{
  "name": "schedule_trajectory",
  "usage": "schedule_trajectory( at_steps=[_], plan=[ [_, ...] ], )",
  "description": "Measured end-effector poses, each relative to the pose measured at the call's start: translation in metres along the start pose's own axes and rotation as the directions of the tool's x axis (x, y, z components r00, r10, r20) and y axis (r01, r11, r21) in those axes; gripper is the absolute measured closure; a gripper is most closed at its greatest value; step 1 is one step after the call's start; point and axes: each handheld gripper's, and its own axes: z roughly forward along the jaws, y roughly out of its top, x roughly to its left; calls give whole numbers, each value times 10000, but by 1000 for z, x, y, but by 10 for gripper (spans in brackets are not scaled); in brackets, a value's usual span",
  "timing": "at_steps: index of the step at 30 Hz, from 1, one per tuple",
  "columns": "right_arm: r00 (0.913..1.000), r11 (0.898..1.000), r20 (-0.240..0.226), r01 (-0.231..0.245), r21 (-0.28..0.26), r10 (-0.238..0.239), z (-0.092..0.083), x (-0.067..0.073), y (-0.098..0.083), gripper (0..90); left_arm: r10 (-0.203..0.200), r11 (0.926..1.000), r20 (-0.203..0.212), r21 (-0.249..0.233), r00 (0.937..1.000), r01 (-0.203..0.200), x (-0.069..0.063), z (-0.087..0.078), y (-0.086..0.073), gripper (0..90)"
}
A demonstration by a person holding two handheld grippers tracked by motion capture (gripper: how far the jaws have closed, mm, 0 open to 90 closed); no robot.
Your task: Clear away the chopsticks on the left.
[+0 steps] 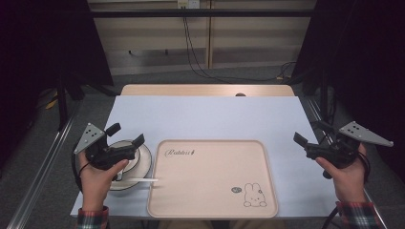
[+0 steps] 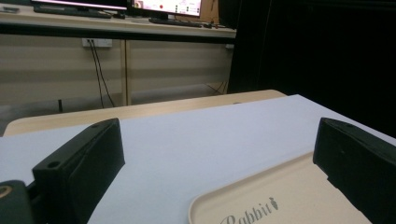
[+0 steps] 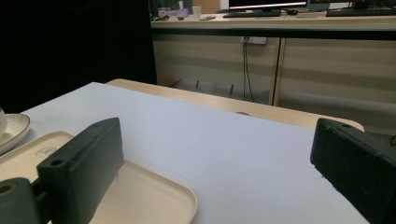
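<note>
I hold the left tool point(image 1: 125, 134) above the plate point(image 1: 143, 160), which sits just left of the tray point(image 1: 212, 179); its jaws stand wide and empty. The right tool point(image 1: 309, 139), right of the tray, is equally wide and empty. A spoon point(image 1: 141, 180) bridges plate and tray rim. I judge a steady, centred descent over the plate rim best.

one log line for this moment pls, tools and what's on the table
left tool: open, above plate | right tool: open, holding nothing, right of tray | spoon: handle reaches onto tray's left rim
</note>
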Motion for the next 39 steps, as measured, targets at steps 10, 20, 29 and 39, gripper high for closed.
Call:
schedule_trajectory(
  at_steps=[10, 20, 29, 39],
  plan=[
    [9998, 9997, -147, 130, 188, -127, 4, 1, -4, 19, 180, 9992, 172, 355, 9997, -186, -3, 9, -4, 33],
    [9983, 9987, -382, 453, 233, -444, 5, 5, -2, 21, 561, 9936, 533, 952, 9970, -610, -11, 16, -1, 36],
    [9985, 9983, -224, 507, 278, -501, 3, 4, -1, 21, 849, 9790, 858, 1783, 9927, -992, -8, 22, 2, 40],
    [9985, 9980, -195, 512, 381, -505, 2, 2, 0, 25, 1226, 9575, 1178, 2470, 9854, -1487, -11, 26, 10, 44]
  ],
)
